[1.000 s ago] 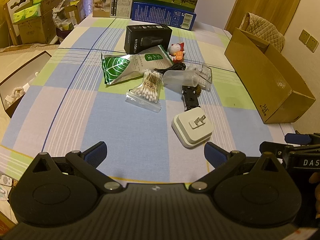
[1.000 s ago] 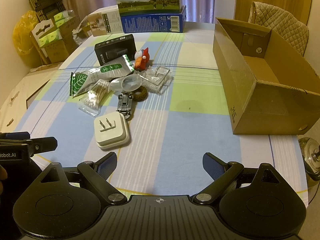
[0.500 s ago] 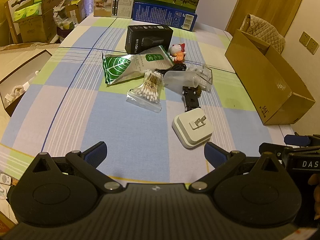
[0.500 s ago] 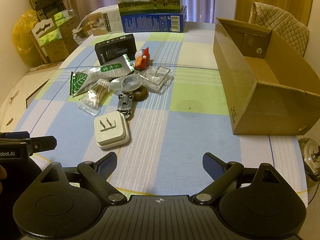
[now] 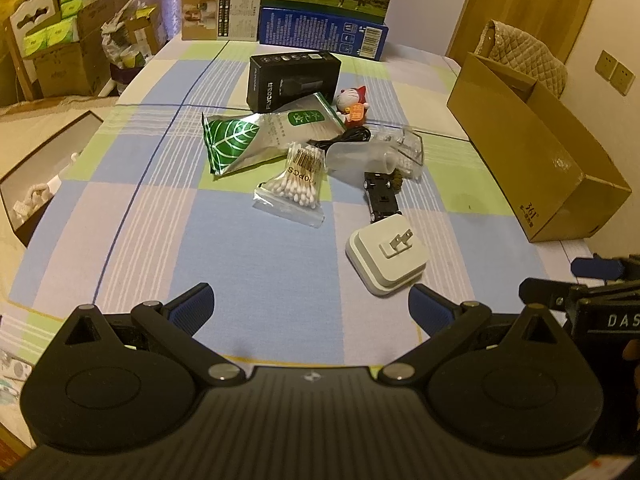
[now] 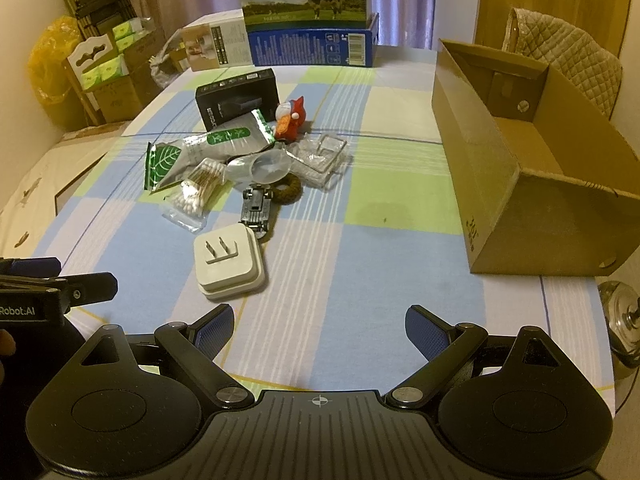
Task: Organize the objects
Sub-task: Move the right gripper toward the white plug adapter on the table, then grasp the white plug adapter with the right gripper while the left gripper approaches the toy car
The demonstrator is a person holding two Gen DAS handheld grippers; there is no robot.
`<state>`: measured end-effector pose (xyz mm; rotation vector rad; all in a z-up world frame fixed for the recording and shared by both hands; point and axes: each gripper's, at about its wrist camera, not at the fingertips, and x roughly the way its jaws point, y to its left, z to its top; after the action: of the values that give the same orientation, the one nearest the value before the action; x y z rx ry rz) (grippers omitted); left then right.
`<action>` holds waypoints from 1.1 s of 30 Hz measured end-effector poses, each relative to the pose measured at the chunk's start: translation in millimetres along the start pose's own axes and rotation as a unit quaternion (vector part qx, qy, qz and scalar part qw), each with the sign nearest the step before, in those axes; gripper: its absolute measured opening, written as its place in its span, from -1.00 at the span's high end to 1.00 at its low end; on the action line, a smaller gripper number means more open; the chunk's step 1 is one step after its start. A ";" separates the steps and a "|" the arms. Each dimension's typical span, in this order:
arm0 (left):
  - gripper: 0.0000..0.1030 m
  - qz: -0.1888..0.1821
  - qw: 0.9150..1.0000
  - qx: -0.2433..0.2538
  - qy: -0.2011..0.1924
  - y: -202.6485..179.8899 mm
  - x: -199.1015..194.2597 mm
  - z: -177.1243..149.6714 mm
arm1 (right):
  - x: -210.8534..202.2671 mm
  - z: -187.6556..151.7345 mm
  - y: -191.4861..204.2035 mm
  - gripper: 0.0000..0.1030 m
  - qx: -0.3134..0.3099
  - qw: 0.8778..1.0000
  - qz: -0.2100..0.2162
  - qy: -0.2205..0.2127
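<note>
A pile of small objects lies mid-table: a white plug adapter (image 5: 386,255) (image 6: 228,263), a black toy car (image 5: 382,200) (image 6: 256,208), a bag of cotton swabs (image 5: 298,186) (image 6: 194,196), a green leaf pouch (image 5: 256,138) (image 6: 200,152), a clear cup (image 5: 356,158) (image 6: 260,166), a black box (image 5: 294,76) (image 6: 238,98) and a red-and-white figurine (image 5: 352,106) (image 6: 290,118). An open cardboard box (image 5: 532,156) (image 6: 532,168) stands at the right. My left gripper (image 5: 310,304) is open near the table's front edge, nothing between its fingers. My right gripper (image 6: 320,328) is open too, beside it.
A checked cloth covers the table (image 5: 248,248). A milk carton box (image 6: 308,12) and a beige box (image 6: 214,44) stand at the far edge. A clear plastic tray (image 6: 322,156) and a brown ring (image 6: 290,190) lie in the pile. A padded chair (image 6: 568,60) stands behind the cardboard box.
The left wrist view has crept slightly forward towards the pile. Both grippers stay open and no object has moved.
</note>
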<state>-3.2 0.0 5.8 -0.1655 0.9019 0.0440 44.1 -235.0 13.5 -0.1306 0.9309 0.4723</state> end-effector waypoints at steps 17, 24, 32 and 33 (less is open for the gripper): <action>-0.97 0.015 1.000 -0.004 -0.007 30.3 18.3 26.4 | 21.2 3.7 24.0 -0.76 -0.030 0.996 0.066 -0.047; -0.97 0.021 1.000 -0.016 -0.012 43.7 35.2 36.2 | 53.5 3.6 41.3 -0.60 -0.058 0.994 0.081 -0.047; -0.97 0.040 0.999 -0.027 0.005 51.5 60.9 41.2 | 88.9 4.9 55.7 -0.54 -0.090 0.991 0.091 -0.036; -0.97 0.040 0.999 -0.026 0.005 52.0 63.3 42.4 | 93.2 5.1 56.9 -0.54 -0.093 0.991 0.090 -0.033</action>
<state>63.4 56.1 -24.5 -0.1779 0.9177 0.1413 69.5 -151.5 -52.4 -0.1987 0.8359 0.7274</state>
